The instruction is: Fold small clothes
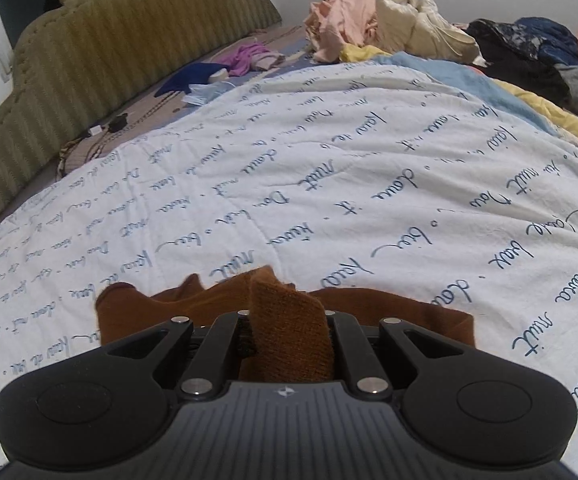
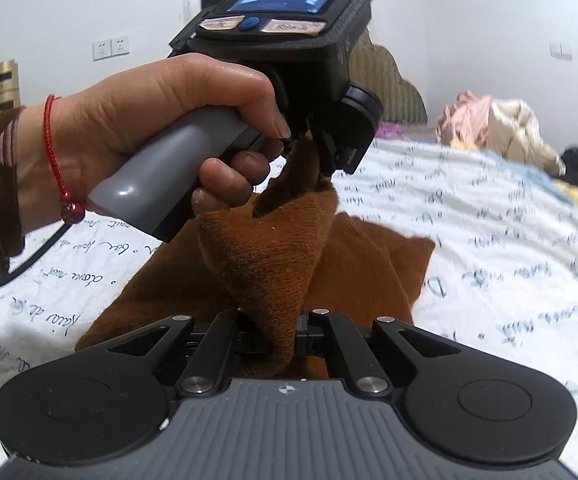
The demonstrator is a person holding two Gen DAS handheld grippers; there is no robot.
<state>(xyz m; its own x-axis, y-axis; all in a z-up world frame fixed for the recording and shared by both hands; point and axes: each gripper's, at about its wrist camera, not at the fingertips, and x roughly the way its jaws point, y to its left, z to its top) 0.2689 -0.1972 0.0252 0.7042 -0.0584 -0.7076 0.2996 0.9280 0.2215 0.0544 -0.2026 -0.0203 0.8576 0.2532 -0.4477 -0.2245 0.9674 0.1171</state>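
A small brown knit garment (image 2: pixel 353 264) lies on the white bedspread with blue script (image 1: pixel 329 168). My left gripper (image 1: pixel 287 332) is shut on a fold of the brown garment (image 1: pixel 289 336); the rest of the cloth spreads just beyond the fingers. In the right wrist view the left gripper (image 2: pixel 325 168) shows held in a hand, pinching one end of a raised edge of the garment. My right gripper (image 2: pixel 277 340) is shut on the other end of that edge, which hangs lifted between the two grippers above the flat part.
A pile of pink, cream and dark clothes (image 1: pixel 389 20) lies at the far side of the bed. A green padded headboard (image 1: pixel 89 60) runs along the left. Purple and blue items (image 1: pixel 225 64) and a cable (image 1: pixel 101 132) lie near it.
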